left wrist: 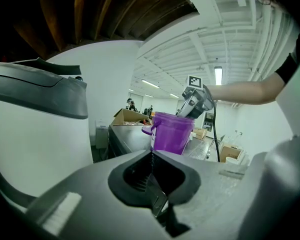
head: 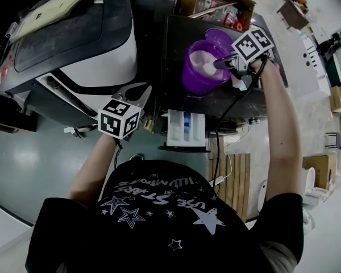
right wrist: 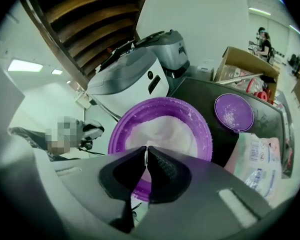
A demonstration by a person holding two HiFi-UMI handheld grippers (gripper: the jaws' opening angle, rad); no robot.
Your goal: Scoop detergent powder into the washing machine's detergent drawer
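Over the middle of the dark tabletop (head: 176, 38), the right gripper (right wrist: 146, 153) is hanging above the purple bucket (head: 194, 83), pointing down at the white detergent powder (right wrist: 166, 128) that is filling it nearly to the rim. Its jaws are pressing almost together; a thin pale sliver is showing at the tips, and I cannot tell whether that is a scoop handle or only powder behind them. The bucket's lid (right wrist: 233, 112) is lying toward the far edge. Below the near edge, the detergent drawer (head: 176, 131) is standing pulled out, still looking unfilled. The left gripper (left wrist: 151, 158) is waiting off the left edge beside the drawer, jaws closed on nothing.

Judging from this, the risky part is coming: any load is having to travel from the bucket over the near edge and down to the drawer's narrow compartments, so a tilt or jolt would be scattering powder on the tabletop or floor. Pushing on the rim could also be tipping the bucket, since nothing is steadying it.
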